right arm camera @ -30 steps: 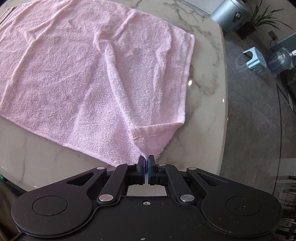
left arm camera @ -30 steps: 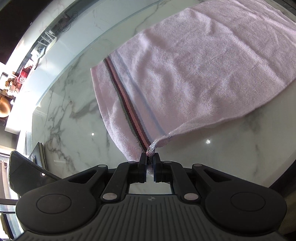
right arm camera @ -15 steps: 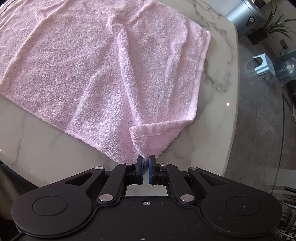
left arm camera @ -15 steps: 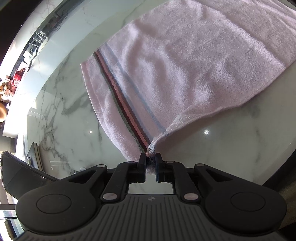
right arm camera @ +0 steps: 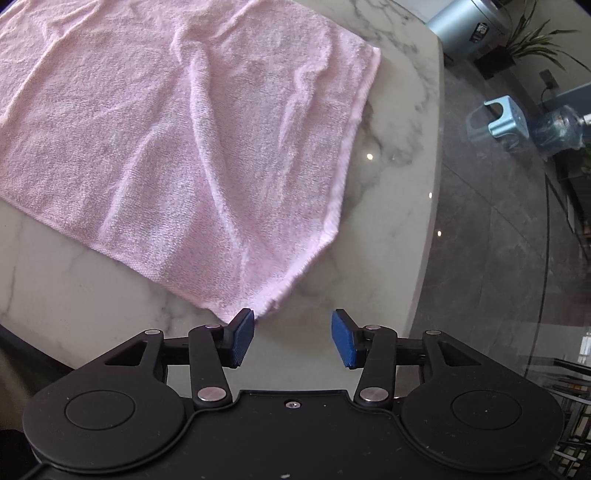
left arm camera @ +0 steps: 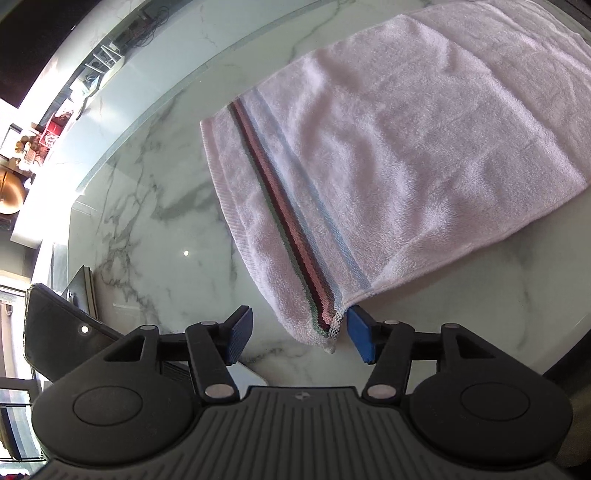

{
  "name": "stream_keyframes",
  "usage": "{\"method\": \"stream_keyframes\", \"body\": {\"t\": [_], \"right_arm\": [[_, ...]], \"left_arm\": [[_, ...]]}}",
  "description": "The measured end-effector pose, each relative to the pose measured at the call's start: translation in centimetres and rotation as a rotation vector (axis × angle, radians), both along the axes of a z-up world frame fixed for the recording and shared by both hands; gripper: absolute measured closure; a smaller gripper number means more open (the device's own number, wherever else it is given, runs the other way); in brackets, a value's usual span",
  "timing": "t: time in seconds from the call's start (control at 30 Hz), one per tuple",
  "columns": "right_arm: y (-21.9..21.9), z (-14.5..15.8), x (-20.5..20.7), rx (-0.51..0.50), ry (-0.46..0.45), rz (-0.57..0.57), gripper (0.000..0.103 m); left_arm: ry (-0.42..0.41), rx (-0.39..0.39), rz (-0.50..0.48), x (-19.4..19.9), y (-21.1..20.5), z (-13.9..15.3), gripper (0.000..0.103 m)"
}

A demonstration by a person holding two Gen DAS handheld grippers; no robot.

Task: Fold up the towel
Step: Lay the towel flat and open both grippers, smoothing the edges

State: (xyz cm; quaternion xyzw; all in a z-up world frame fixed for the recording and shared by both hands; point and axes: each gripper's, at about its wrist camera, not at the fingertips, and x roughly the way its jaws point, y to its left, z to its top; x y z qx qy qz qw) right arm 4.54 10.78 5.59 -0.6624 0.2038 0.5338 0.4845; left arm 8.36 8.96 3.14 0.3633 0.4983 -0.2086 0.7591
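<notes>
A pink towel [left arm camera: 388, 155] with a dark red, green and blue stripe band [left arm camera: 291, 236] lies flat on the marble table. In the left wrist view my left gripper [left arm camera: 299, 338] is open, and the towel's striped near corner [left arm camera: 330, 332] rests on the table between its blue pads, close to the right pad [left arm camera: 360, 338]. In the right wrist view the towel [right arm camera: 184, 140] lies spread out and my right gripper [right arm camera: 293, 341] is open. The towel's plain near corner [right arm camera: 266, 306] lies just beyond its left pad [right arm camera: 242, 341].
The marble table's [right arm camera: 402, 122] right edge runs close to the towel, with dark floor beyond. A light blue stool [right arm camera: 504, 118], a water jug [right arm camera: 557, 127] and a grey bin [right arm camera: 467, 26] stand on the floor. A dark flat device [left arm camera: 59, 328] lies at the left.
Both grippers have opened and let go of the towel's near corners. The corners have dropped flat onto the table.
</notes>
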Motion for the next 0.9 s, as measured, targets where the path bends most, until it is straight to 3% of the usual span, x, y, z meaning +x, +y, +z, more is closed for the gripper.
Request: {"method": "stream_keyframes", "body": {"t": [0.17,0.33,0.43,0.6,0.77,0.9], "right_arm": [[0.7,1.2,1.1,0.004,0.001,-0.045,0.058],[1.8,1.7,1.4,-0.004,0.066,-0.101,0.058],[2.4,0.0,2.5,-0.012,0.117,-0.163,0.058],[4.1,-0.2,3.3,0.003,0.198,-0.262,0.059],[5.1,-0.4,3.2,-0.006,0.249,-0.310,0.061],[5.5,-0.4,2.6,-0.012,0.252,-0.316,0.061]], "left_arm": [[0.004,0.013,-0.016,0.0,0.7,0.6,0.047],[-0.008,0.025,-0.034,0.0,0.9,1.1,0.047],[-0.002,0.027,-0.035,0.1,0.9,0.9,0.047],[0.015,-0.027,0.051,1.0,1.3,0.4,0.047],[0.066,-0.115,0.198,2.7,1.9,-0.4,0.047],[0.094,-0.137,0.198,3.5,2.1,-1.0,0.047]]}}
